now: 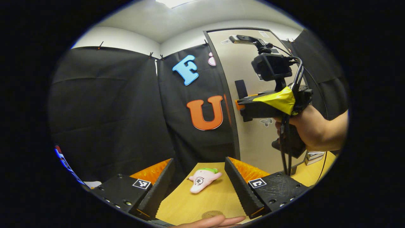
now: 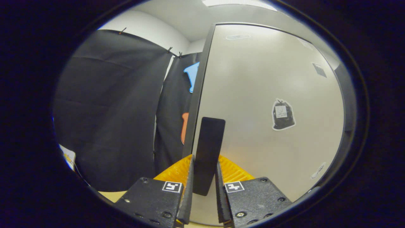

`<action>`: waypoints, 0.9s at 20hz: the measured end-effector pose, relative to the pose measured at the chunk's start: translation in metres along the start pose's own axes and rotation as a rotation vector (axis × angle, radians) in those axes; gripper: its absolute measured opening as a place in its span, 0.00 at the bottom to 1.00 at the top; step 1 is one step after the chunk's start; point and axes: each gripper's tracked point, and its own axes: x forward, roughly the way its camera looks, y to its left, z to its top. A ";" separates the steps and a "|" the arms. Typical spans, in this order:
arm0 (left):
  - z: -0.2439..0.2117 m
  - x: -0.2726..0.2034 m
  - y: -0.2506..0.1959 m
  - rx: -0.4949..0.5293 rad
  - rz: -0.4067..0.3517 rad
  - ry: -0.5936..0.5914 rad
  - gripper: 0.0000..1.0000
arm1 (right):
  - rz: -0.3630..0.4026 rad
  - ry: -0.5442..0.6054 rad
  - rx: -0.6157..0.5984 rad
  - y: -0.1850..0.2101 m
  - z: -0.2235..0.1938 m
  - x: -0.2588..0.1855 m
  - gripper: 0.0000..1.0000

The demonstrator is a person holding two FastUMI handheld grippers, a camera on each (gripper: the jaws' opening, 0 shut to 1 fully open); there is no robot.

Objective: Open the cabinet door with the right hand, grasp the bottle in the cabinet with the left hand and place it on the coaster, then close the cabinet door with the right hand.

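Black cloth hangs behind a wooden table (image 1: 218, 196) where the cabinet door (image 2: 269, 95) stands, pale and framed in dark trim. In the right gripper view, the right gripper (image 2: 204, 193) has its fingers drawn close on either side of the door's dark handle (image 2: 208, 148); they look pressed against it, though actual contact is hard to confirm. In the left gripper view that same gripper, held in a hand (image 1: 311, 129), sits at the handle on the door's left edge. The left gripper (image 1: 199, 183) is spread wide and holds nothing; a small pink plush toy (image 1: 202, 180) lies on the table between and just beyond its fingers. A fingertip and part of a round coaster (image 1: 212, 214) are cut off at the bottom edge. Stickers on the door are too small to read. The door hides the bottle.
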 end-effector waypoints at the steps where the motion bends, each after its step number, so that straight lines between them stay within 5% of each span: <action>1: -0.002 -0.001 0.007 -0.006 0.006 0.006 0.96 | 0.004 0.010 -0.007 -0.001 0.001 -0.001 0.31; 7: -0.012 0.004 0.026 -0.001 -0.048 0.008 0.96 | 0.040 0.054 0.032 0.004 -0.002 -0.015 0.19; 11: -0.032 0.005 0.042 0.043 -0.097 0.005 0.96 | 0.078 0.046 0.010 0.008 0.002 -0.043 0.19; 18: -0.042 0.064 0.018 -0.071 -0.226 0.070 0.96 | 0.075 0.149 0.047 0.001 0.000 -0.088 0.19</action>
